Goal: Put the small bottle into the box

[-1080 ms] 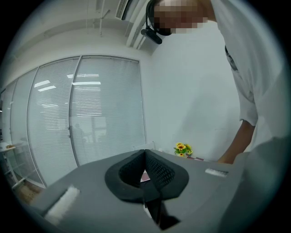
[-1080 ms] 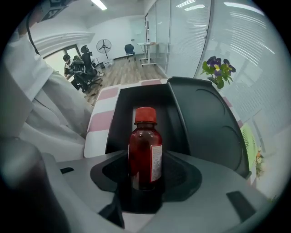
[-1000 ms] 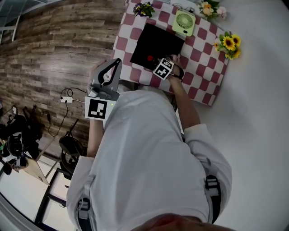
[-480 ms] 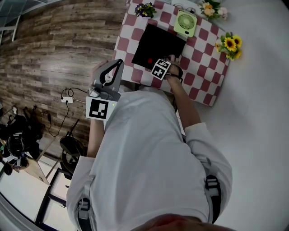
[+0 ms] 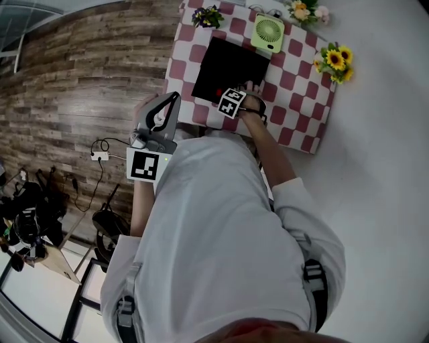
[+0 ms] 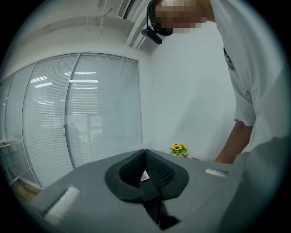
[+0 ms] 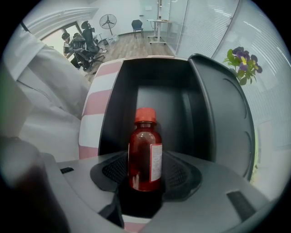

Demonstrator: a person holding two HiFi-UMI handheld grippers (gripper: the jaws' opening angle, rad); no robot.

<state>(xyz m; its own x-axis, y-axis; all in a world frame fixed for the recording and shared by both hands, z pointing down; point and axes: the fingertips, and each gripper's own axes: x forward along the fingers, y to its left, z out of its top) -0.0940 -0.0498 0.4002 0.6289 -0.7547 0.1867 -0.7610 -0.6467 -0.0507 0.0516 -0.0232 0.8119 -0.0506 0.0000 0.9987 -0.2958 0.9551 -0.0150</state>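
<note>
A small bottle (image 7: 144,154) of red liquid, with a red cap and a white label, is held upright between the jaws of the right hand-held gripper (image 7: 145,175), which are clamped on its lower half. In the right gripper view the open black box (image 7: 152,98) is seen directly behind the bottle, at 12 o'clock, its dark inside bare, and its raised lid (image 7: 225,113) stands at 3 o'clock. Whether the bottle touches the box floor cannot be told.

In the head view the right hand-held gripper is held over the near edge of the box, at 6 o'clock of it, with its marker cube (image 5: 230,104) facing up. The box is laid on a counter (image 5: 295,100) covered with a red-and-white checked cloth. A green fan (image 5: 267,32) is set at 1 o'clock of the box, just beside its far corner. Sunflowers (image 5: 335,59) are placed at 3 o'clock, near the counter's edge, and purple flowers (image 5: 206,15) at 11 o'clock.

The left hand-held gripper (image 5: 174,97) is held off the counter, over the wooden floor (image 5: 87,87), at 8 o'clock of the box. In the left gripper view its jaws are closed together at the tips, and nothing is held between them.
</note>
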